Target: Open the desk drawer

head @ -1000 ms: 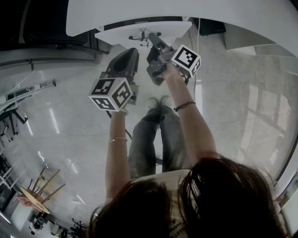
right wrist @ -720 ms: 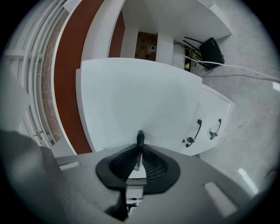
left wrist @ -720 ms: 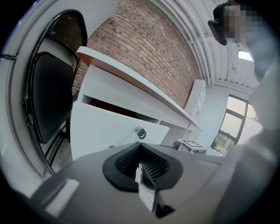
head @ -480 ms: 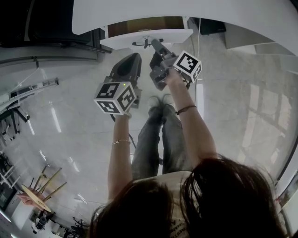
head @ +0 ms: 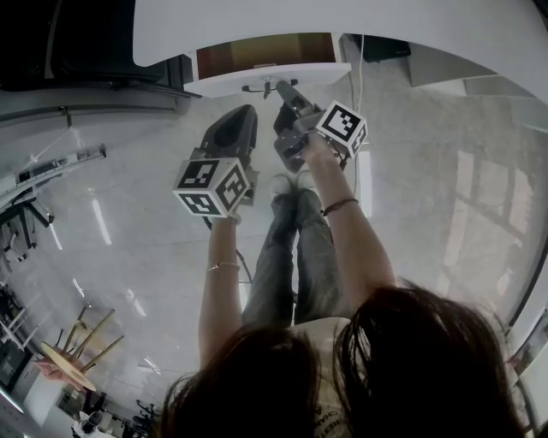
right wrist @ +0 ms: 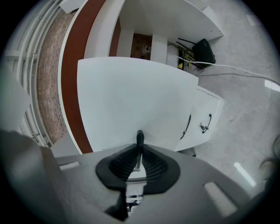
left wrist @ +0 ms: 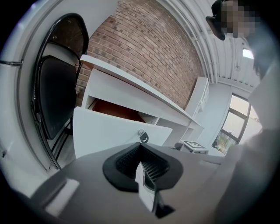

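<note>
While the drawer (head: pixel 257 79) stands partly pulled out from under the white desk top (head: pixel 342 21), its brown interior (head: pixel 261 51) is exposed in the head view between the desk edge and the white drawer front. The right gripper (head: pixel 280 88) is extended to that front, and in the right gripper view its jaws are clenched on the dark handle (right wrist: pixel 139 136), which projects upright from the pads (right wrist: pixel 151 166) against the white panel (right wrist: pixel 131 96). The left gripper (head: pixel 242 114) is held just beside the right one, lower and short of the drawer, apart from it. In the left gripper view the left gripper (left wrist: pixel 141 148) has its jaws pressed together with nothing between them, aimed at the drawer front (left wrist: pixel 109 135), where a small lock fitting (left wrist: pixel 141 134) sits near the upper edge. A brick wall (left wrist: pixel 144 48) rises behind the desk, and a black chair (left wrist: pixel 54 96) stands at the left of that view. The right gripper view also shows a lower cabinet front (right wrist: pixel 203 116) with dark handles, a black bag (right wrist: pixel 204 51) on the floor and a white cable (right wrist: pixel 227 68) beside it. The person's legs (head: pixel 291 248) are over the glossy grey floor (head: pixel 128 231) below both grippers.
</note>
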A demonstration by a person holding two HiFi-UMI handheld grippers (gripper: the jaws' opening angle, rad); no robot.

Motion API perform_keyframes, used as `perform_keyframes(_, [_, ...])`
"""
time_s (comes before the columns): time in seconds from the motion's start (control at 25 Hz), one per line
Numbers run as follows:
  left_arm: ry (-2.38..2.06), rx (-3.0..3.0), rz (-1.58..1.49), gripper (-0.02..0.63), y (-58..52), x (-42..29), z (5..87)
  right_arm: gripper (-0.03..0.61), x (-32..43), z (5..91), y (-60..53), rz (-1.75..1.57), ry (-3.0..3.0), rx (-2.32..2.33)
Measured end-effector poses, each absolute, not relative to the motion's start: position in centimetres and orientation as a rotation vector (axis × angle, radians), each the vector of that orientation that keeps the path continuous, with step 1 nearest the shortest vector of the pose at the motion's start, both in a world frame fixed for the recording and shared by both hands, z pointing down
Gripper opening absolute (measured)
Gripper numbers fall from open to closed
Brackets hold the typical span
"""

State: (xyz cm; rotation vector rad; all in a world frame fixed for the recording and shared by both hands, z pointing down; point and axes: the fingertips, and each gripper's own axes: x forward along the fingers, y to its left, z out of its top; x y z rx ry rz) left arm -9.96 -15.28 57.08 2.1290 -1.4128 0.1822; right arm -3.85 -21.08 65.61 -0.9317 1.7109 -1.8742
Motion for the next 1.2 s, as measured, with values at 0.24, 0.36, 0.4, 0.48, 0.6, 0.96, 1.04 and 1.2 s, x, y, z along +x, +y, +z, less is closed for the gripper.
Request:
perform_keyframes(0.24, [-1.392,2.131,0.194,-0.002,-14.7,-9.6,57.2,0.034,-3.5,65.8,-20.2,-1.878,1.697,-0.950])
perform_keyframes(0.36, [-1.385,2.122,0.206,-0.002,-14.7,-9.7,57.5,0.034,-3.5,66.1,-20.0,-1.887,1.683,-0.953])
perform_keyframes(0.4, [-1.383,2.121,0.206,-0.002,-14.6,-9.6,57.4,0.034,-3.5,66.1,-20.0,-1.889,1.683,-0.954])
perform_keyframes(0.48, [-1.379,2.123,0.205,-0.002,-14.5,-9.6,57.3,0.034,-3.4,66.0,-19.9,-1.890,1.685,-0.956])
perform_keyframes(0.6, [-1.379,2.123,0.203,-0.002,-14.6,-9.8,57.3,0.034,-3.5,66.1,-19.9,-1.890,1.679,-0.959])
perform_keyframes(0.96, [-1.373,2.122,0.205,-0.002,-14.4,-10.0,57.4,0.028,-3.2,65.9,-19.6,-1.865,1.650,-0.956])
perform_keyframes(1.04, [-1.375,2.121,0.204,-0.002,-14.5,-10.0,57.4,0.028,-3.2,65.8,-19.7,-1.855,1.647,-0.956])
perform_keyframes(1.2, [-1.374,2.122,0.209,-0.002,-14.5,-10.1,57.5,0.026,-3.1,65.9,-19.7,-1.842,1.648,-0.963])
